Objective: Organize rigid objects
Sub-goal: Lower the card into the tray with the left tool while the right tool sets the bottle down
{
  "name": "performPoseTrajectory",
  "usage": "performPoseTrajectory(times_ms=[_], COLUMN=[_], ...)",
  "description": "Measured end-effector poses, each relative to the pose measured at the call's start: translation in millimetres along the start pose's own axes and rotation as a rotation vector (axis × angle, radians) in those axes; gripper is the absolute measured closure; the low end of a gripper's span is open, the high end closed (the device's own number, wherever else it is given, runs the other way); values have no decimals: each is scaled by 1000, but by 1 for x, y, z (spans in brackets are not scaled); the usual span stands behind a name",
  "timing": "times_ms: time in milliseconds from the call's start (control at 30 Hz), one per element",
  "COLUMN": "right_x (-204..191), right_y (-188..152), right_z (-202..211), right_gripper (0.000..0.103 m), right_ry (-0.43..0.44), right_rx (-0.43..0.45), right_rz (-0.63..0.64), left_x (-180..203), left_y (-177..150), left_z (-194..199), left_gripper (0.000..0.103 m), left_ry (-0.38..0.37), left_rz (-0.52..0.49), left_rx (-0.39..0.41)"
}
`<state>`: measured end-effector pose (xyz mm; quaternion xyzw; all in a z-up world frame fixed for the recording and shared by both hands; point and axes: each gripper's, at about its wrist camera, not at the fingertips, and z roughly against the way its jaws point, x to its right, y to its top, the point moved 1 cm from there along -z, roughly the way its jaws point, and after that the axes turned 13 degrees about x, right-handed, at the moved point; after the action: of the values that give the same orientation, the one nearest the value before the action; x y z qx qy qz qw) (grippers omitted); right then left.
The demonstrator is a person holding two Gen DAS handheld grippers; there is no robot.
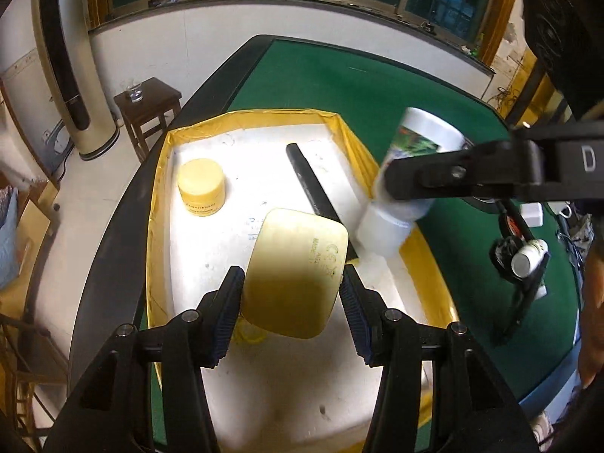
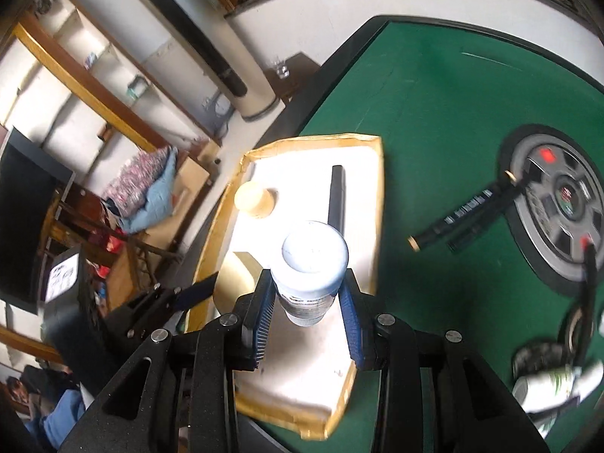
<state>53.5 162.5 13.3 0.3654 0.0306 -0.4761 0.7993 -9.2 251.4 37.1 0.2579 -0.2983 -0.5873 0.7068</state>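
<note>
My left gripper (image 1: 292,283) is shut on a flat cream-yellow case (image 1: 294,273) and holds it over the white tray with yellow rim (image 1: 158,188). In the tray lie a yellow jar (image 1: 200,187) and a long black bar (image 1: 313,185). My right gripper (image 2: 307,298) is shut on a white bottle (image 2: 313,260) with a printed label, held over the tray's right side; the bottle also shows in the left wrist view (image 1: 411,162). In the right wrist view the tray (image 2: 302,377), jar (image 2: 253,198), bar (image 2: 336,196) and case (image 2: 234,283) show too.
The green table (image 1: 377,83) has a black rim. On it to the right lie a small white bottle (image 1: 528,258), black tools (image 2: 460,219), a round grey disc (image 2: 558,204) and a tipped bottle (image 2: 555,385). A wooden stool (image 1: 147,113) and a tower fan (image 1: 71,56) stand beside the table.
</note>
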Motion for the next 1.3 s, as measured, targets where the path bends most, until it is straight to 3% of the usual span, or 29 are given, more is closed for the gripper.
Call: performPoseTrajectory(times_ms=[167, 433, 733, 800, 900, 1000, 1067, 1300], right_x=[-15, -18, -12, -12, -9, -4, 4, 29], right_y=[15, 30, 40, 42, 44, 45, 44, 22], right_z=[-39, -93, -98, -93, -77, -62, -47, 9], right_gripper=[72, 72, 71, 69, 55, 55, 55, 55], right_ry=[-33, -66, -84, -63, -51, -38, -19, -20], right_rx=[-58, -124, -137, -128, -93, -59, -36, 41], right_rz=[46, 15, 14, 19, 25, -14, -52, -109], left_x=[-13, -16, -21, -20, -19, -17, -19, -20], left_y=[0, -3, -2, -1, 2, 6, 9, 18], left_z=[-7, -22, -29, -28, -32, -31, -27, -11], left_gripper=[53, 53, 52, 52, 52, 49, 36, 35], left_ry=[14, -2, -25, -21, -29, -29, -24, -11], left_rz=[57, 94, 150, 149, 160, 164, 180, 206], left_rx=[-10, -26, -7, -2, -14, -7, 7, 33])
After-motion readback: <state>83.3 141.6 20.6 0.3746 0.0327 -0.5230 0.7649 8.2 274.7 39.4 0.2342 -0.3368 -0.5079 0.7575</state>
